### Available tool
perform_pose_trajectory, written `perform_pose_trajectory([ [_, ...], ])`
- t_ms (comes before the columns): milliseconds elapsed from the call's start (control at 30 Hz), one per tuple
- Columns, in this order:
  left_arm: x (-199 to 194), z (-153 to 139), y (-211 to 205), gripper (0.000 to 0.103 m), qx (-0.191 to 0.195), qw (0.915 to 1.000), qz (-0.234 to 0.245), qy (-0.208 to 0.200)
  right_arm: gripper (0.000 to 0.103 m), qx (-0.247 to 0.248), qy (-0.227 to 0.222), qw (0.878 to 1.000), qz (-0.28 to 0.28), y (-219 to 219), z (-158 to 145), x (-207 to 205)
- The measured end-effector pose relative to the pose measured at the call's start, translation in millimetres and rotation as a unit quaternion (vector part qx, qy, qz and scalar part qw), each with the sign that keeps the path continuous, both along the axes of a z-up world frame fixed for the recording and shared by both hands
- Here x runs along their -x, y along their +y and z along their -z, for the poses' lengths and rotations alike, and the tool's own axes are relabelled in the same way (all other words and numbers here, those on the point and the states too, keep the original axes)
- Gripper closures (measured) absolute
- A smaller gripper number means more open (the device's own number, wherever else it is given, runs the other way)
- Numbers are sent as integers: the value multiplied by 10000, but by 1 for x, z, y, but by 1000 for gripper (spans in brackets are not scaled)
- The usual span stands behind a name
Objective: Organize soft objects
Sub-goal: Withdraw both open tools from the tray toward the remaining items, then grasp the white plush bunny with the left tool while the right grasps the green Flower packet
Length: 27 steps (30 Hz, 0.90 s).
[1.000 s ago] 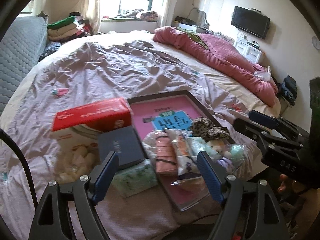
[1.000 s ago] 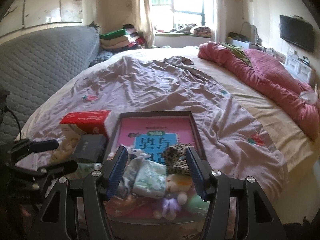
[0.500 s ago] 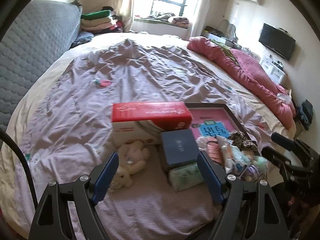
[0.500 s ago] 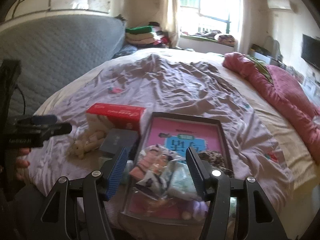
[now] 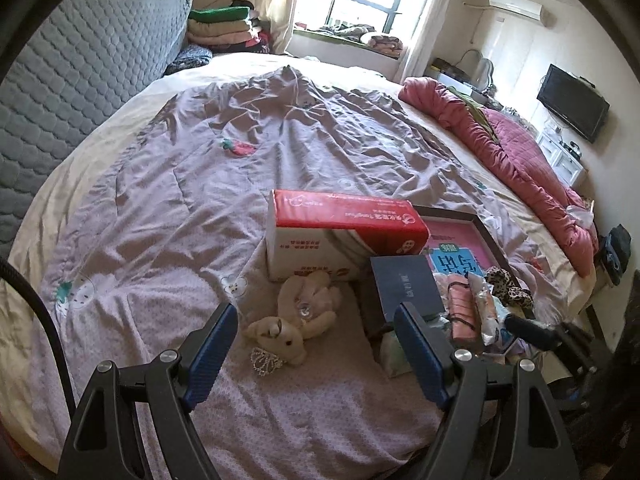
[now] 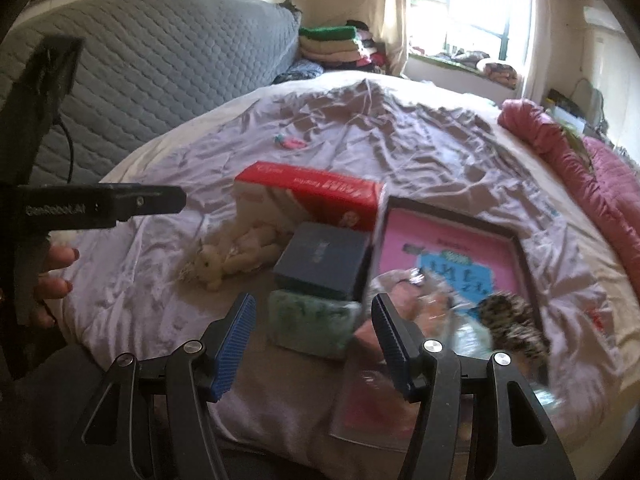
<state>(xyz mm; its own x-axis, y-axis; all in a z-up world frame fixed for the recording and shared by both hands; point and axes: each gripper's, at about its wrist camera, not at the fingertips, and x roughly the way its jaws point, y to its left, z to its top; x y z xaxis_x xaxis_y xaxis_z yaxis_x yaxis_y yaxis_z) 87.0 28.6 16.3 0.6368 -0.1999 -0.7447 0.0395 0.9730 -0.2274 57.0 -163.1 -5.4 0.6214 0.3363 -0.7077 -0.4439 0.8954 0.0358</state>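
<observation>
A cream plush rabbit (image 5: 296, 320) lies on the purple bedspread in front of a red and white tissue box (image 5: 340, 236). My left gripper (image 5: 314, 344) is open and empty, just short of the rabbit. The rabbit also shows in the right wrist view (image 6: 232, 256). My right gripper (image 6: 312, 344) is open and empty, just short of a green tissue pack (image 6: 312, 320) under a dark blue box (image 6: 324, 264). A dark tray with a pink bottom (image 6: 516, 248) holds several soft packets and a leopard-print piece (image 6: 512, 320).
The purple bedspread (image 5: 240, 184) stretches far ahead. A rolled pink quilt (image 5: 532, 168) lies along the right side. A grey quilted headboard (image 5: 72, 80) stands at the left, with folded clothes (image 5: 224, 28) behind. The bed's edge is close below both grippers.
Both grippers have swung left. The left one moved from over the tray's packets to in front of the rabbit; the right one from the tray to the green pack. Both stayed open.
</observation>
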Motion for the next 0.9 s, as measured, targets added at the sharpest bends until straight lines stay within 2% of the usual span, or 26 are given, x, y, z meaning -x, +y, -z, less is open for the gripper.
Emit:
perform_pose_trajectory([
  [467, -8, 28, 2, 23, 110, 9995, 76, 287, 40, 119, 603, 9974, 380, 24, 60, -34],
  [567, -9, 33, 1, 23, 117, 9993, 90, 334, 40, 239, 591, 9971, 410, 29, 67, -39],
  [600, -10, 34, 0, 23, 115, 9993, 98, 346, 27, 228, 596, 9971, 416, 31, 69, -40],
  [633, -10, 36, 0, 23, 114, 9993, 105, 354, 22, 204, 598, 9972, 409, 33, 69, -41],
  [800, -18, 50, 1, 23, 56, 9993, 106, 344, 20, 546, 444, 9964, 475, 46, 77, -45],
  [900, -23, 58, 1, 23, -218, 9994, 93, 259, 19, 670, 382, 9956, 538, 48, 81, -48],
])
